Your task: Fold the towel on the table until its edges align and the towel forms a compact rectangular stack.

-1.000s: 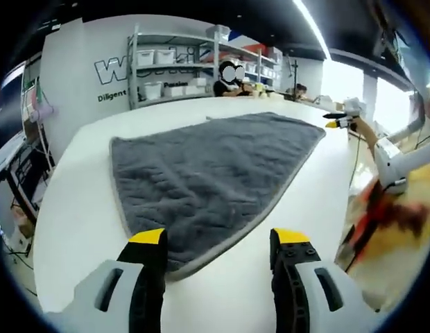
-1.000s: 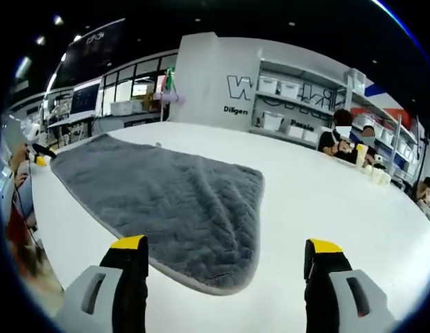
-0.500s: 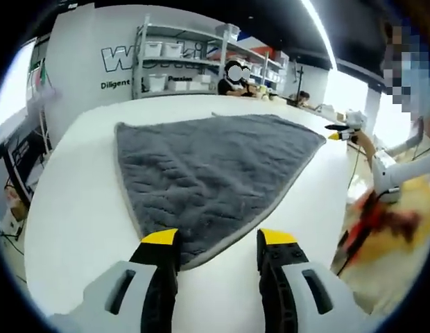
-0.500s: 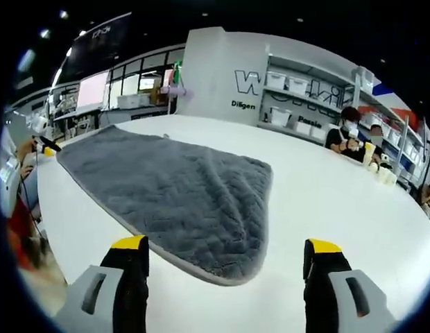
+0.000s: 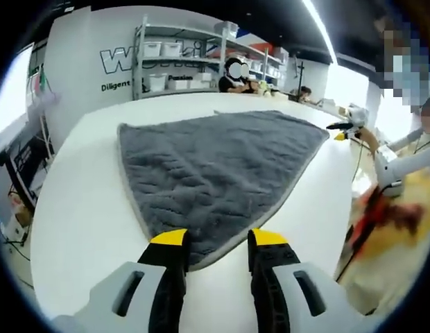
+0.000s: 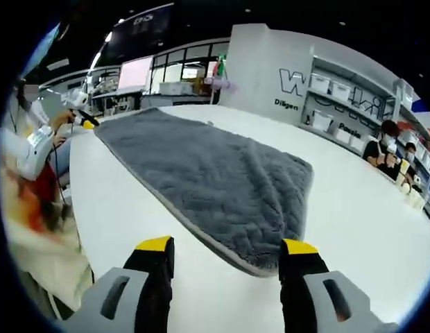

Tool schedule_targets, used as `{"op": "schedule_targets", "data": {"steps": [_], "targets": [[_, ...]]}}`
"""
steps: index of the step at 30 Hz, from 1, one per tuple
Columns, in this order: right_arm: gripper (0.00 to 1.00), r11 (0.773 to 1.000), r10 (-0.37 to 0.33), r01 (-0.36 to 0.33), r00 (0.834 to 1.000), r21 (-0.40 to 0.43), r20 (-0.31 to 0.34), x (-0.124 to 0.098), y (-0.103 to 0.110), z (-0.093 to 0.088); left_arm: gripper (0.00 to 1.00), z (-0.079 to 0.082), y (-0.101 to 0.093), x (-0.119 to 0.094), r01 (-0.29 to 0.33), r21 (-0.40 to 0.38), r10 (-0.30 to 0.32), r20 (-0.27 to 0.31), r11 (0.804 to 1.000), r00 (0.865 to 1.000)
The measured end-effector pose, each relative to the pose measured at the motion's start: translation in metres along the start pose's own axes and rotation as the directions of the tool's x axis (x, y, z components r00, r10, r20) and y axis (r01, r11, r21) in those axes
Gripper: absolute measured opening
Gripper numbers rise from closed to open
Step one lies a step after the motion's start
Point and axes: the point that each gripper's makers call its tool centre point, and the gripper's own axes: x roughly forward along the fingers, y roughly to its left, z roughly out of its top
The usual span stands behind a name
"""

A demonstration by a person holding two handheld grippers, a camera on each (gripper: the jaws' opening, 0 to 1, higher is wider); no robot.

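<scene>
The grey towel (image 5: 215,166) lies flat and unfolded on the white table (image 5: 76,208), one near corner between each gripper's jaws. The left gripper (image 5: 215,239) stands narrowed, the right gripper (image 6: 225,244) wider, neither clamped. Best to pinch both corners squarely at the hem before lifting together.

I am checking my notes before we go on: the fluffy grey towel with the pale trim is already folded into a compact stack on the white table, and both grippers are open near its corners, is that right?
Not quite: the fluffy grey towel with the pale trim lies spread flat in one layer, not stacked, as the left gripper view shows. It does lie on the white table, and the left gripper and right gripper are open near its corners.
</scene>
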Motion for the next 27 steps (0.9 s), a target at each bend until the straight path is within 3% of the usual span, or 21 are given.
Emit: {"op": "schedule_targets", "data": {"steps": [4, 11, 18, 27], "targets": [[0.37, 1.000, -0.002, 0.002, 1.000, -0.017, -0.003, 0.001, -0.004, -0.002, 0.27, 0.000, 0.003, 0.000, -0.013, 0.018, 0.013, -0.004, 1.000, 1.000], [0.30, 1.000, 0.011, -0.011, 1.000, -0.014, -0.004, 0.001, -0.011, -0.006, 0.23, -0.001, 0.008, -0.001, -0.023, 0.058, 0.023, 0.000, 0.998, 1.000], [0.14, 1.000, 0.024, -0.024, 0.999, -0.005, -0.022, 0.002, -0.008, -0.011, 0.20, -0.001, 0.012, -0.003, -0.030, 0.095, 0.031, -0.003, 0.995, 1.000], [0.02, 1.000, 0.019, -0.019, 1.000, -0.024, -0.020, 0.002, -0.011, -0.014, 0.06, 0.001, 0.013, -0.001, -0.035, 0.140, 0.040, -0.029, 0.990, 0.999]]}}
